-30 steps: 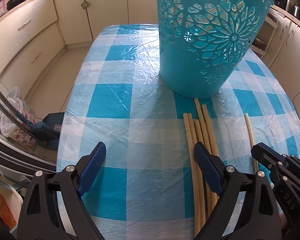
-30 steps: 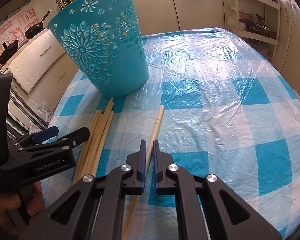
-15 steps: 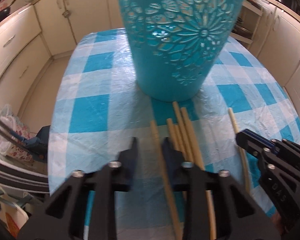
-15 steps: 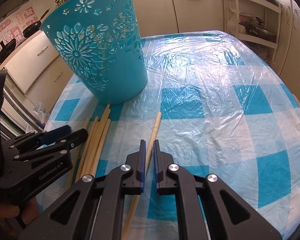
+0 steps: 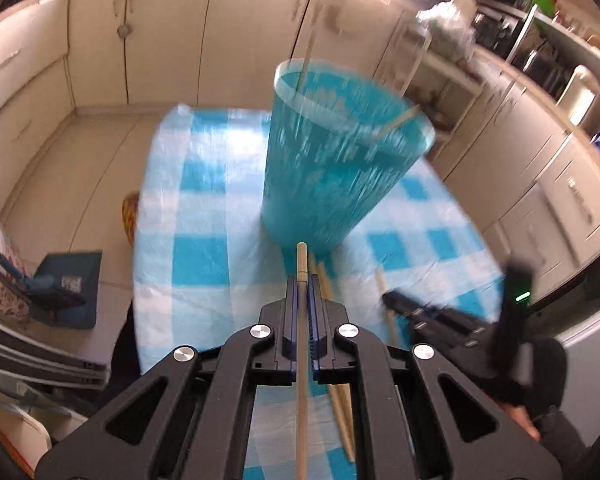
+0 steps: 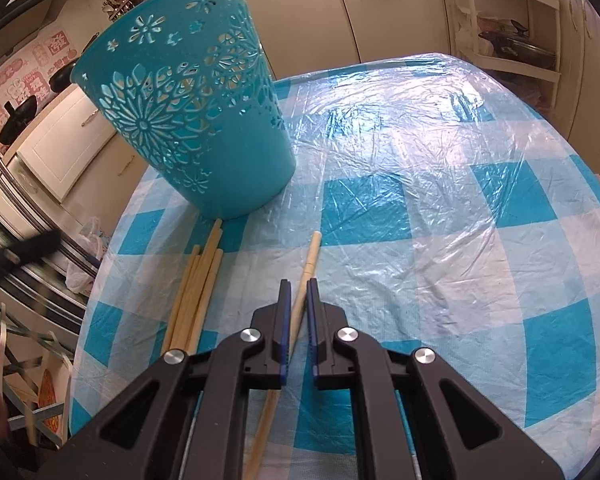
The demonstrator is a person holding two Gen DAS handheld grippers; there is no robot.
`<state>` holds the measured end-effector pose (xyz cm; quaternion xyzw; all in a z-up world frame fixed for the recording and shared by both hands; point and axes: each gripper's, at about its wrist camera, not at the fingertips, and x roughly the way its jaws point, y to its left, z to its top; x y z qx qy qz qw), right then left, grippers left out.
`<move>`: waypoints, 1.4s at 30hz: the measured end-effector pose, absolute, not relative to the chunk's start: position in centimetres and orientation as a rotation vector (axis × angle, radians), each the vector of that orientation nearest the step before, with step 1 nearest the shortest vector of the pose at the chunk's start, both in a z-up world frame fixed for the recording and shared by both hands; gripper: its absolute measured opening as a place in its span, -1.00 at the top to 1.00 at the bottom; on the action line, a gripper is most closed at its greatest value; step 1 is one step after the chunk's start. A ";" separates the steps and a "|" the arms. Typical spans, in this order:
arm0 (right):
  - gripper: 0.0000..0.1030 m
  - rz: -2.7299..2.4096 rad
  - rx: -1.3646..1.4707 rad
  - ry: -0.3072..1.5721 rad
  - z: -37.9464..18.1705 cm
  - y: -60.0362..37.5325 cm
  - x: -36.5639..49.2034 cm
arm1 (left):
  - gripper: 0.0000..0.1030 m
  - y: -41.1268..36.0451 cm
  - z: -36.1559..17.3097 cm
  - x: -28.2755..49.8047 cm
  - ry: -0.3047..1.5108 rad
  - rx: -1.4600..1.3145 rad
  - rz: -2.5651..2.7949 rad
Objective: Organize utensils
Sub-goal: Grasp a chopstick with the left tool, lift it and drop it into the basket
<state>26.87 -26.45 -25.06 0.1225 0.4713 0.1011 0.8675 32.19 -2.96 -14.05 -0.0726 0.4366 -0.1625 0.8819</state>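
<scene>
Chopstick (image 5: 301, 280) sits clamped in the left hand-held gripper (image 5: 301, 286), its long axis pointing ahead at the teal basket (image 5: 340, 152) on the table (image 5: 204, 216). Right hand-held gripper (image 6: 299, 296) pinches another chopstick (image 6: 309, 264) lying flat, tip toward that basket.

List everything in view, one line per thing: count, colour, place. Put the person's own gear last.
basket: one, teal with cut-out flowers, upright on the table; a few sticks stand in it.
loose chopsticks: several, count unclear, light wood, bundled flat by the basket's base.
held chopstick: one, light wood, in the left gripper.
single chopstick: one, light wood, between the right gripper's pads.
tablecloth: one, blue-white check under clear plastic.
cabinets: cream, around the table.
left gripper: black, shut on the held chopstick.
right gripper: black, shut on the single chopstick.
</scene>
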 end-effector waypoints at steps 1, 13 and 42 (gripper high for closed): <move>0.84 0.213 0.260 0.987 -25.1 -26.5 26.9 | 0.91 -2.8 -12.3 31.9 0.865 -0.159 -0.351; 0.84 0.219 0.282 0.984 -25.2 -26.9 26.9 | 0.91 -3.6 0.8 37.3 0.338 -0.298 -0.324; 0.44 0.257 0.267 0.976 -24.9 -26.1 26.7 | -0.33 -5.7 -7.9 38.9 0.338 -0.171 -0.032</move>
